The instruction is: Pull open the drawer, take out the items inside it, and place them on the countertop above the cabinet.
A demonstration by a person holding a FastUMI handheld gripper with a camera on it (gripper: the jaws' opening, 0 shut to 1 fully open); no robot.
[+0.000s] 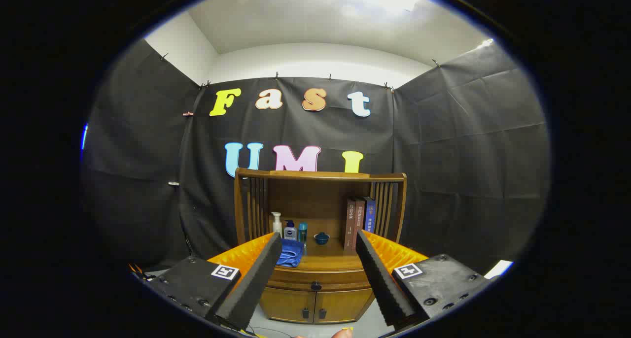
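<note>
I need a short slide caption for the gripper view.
Open gripper faces the wooden cabinet, its drawer still closed.

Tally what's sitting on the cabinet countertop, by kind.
Bottles: 3, white pump bottle, blue-labelled bottle, teal bottle
Books: 3, upright books
Bowls: 1, small blue bowl
Cloths: 1, blue cloth
Total: 8
Drawer closed; hand-held gripper open, short of it.

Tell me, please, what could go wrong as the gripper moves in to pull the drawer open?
The gripper is open and well short of the cabinet. The drawer knob is small, so the fingers might close beside it or slip off. The countertop already holds a blue cloth, bottles, a small bowl and books, so items set down later could knock something over.
</note>
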